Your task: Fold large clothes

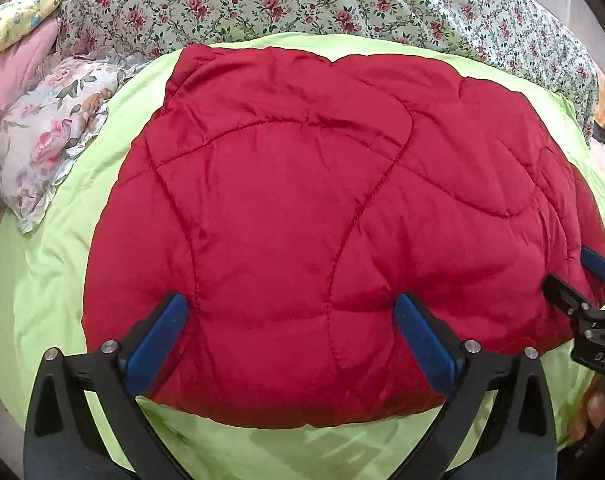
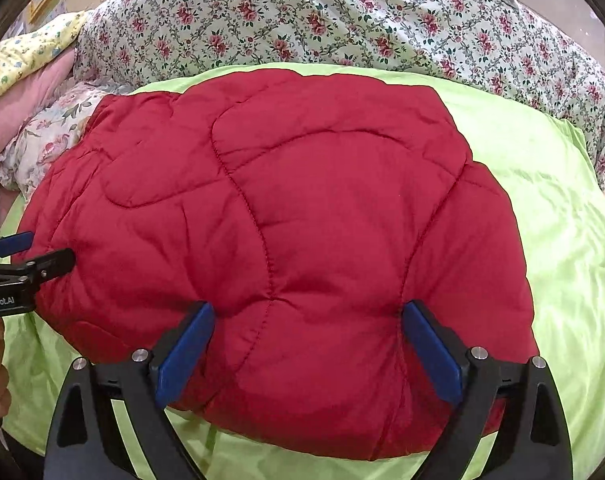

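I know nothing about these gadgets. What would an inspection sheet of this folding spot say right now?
Surface: lime green sheet, wrinkled, spread under the work.
Job's things: red quilted jacket, folded into a puffy bundle lying on the sheet.
Clutter: floral pillow at the left; a yellow patterned cloth and a pink cloth beyond it.
Grippers: left tool and right tool, both spread wide, blue fingers pressing into the bundle's near edge.
Cables: nothing seen.
Surroundings: rose-print bedding piled behind the sheet.
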Demonstrator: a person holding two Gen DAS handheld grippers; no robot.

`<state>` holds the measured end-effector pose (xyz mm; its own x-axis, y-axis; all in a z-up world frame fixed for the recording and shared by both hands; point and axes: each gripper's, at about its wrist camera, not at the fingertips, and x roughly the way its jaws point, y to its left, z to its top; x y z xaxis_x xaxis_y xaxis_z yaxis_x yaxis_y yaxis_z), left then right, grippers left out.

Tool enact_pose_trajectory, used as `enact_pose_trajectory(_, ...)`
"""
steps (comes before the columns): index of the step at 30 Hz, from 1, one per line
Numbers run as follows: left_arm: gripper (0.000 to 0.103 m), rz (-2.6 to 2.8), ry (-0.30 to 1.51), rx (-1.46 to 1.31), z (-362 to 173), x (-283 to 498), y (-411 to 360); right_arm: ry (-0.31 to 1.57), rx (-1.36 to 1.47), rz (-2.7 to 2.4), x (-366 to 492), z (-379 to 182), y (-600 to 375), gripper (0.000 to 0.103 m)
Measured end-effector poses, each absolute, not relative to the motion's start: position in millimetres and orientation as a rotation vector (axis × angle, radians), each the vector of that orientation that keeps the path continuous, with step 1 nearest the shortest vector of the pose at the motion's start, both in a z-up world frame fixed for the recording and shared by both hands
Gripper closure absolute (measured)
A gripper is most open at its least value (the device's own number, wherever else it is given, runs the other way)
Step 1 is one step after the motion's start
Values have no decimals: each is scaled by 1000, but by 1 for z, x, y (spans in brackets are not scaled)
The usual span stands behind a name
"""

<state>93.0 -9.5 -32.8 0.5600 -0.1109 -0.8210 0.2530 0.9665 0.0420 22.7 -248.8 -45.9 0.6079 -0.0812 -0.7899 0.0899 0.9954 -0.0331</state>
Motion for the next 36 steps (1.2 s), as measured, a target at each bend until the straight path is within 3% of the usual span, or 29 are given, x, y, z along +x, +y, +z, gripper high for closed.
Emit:
enact_pose_trajectory(7, 0, -217, 957, 164, -32, 95, -10, 865, 66, -53, 24, -16, -249, 11)
enact_pose_trajectory(16, 0, -232, 965, 149, -33, 109, -12, 922, 56, -79, 53, -42, -257, 5)
enact_pose_trajectory(29, 0, -225, 965, 147, -36, 117, -15, 913, 58, -87, 48, -33, -254, 5)
enact_pose_trajectory(36, 0, -230, 936, 89, -12, 103, 0, 928, 83, -75, 53, -41, -264, 5)
